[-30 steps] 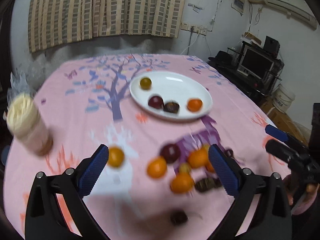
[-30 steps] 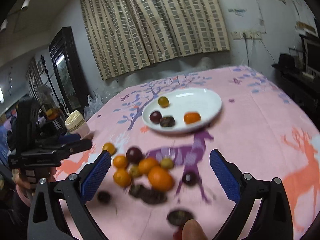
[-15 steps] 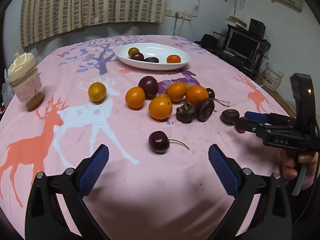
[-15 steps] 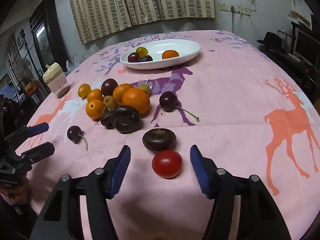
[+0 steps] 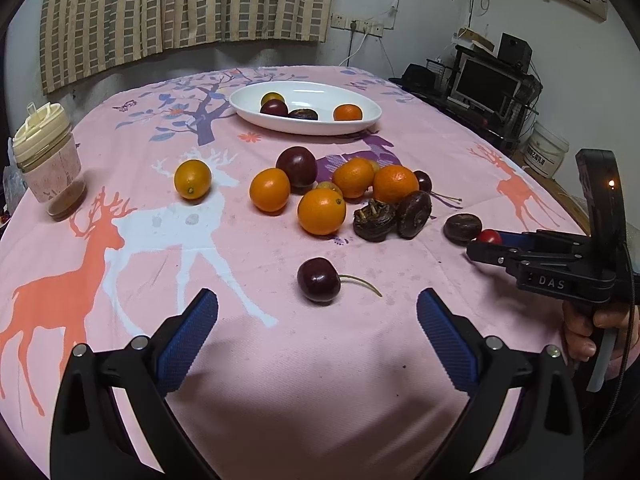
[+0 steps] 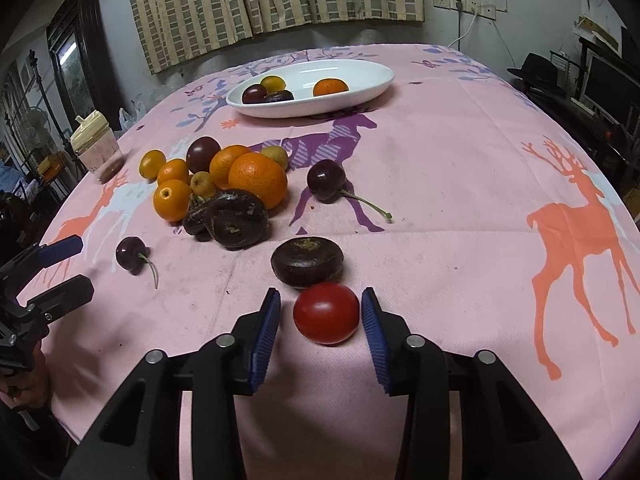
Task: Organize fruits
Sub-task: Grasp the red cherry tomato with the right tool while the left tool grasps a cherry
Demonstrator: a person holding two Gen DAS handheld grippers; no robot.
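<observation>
1. the right tongs [image 6: 321, 312] had just been closing around a red cherry tomato [image 6: 326, 313] low in the centre of the right wrist view; the right pad looked to be at its skin, the left pad showed a thin gap, so a firm pinch could not be told.
2. a dark flat chestnut-like fruit [image 6: 307, 260] lay just above the tomato, nearly touching it.
3. the left tongs [image 5: 318, 340] stood spread wide at the bottom of the left wrist view, holding nothing, with a stemmed dark cherry [image 5: 319, 280] on the cloth just above the gap.
4. bare pink cloth filled the lower part and the right side of the right wrist view; the surface [image 6: 460, 184] fell away at the frame's right edge.
5. a pile of oranges [image 5: 321, 211] and dark fruits sat mid-frame; one kumquat [image 5: 192, 179] lay apart to its left.
6. a white oval plate [image 5: 308, 126] with four fruits sat in the upper centre.
7. a lidded cup [image 5: 46, 160] stood at the left edge.
8. striped curtains [image 5: 184, 4] hung behind; a monitor [image 5: 486, 88] stood at upper right.
</observation>
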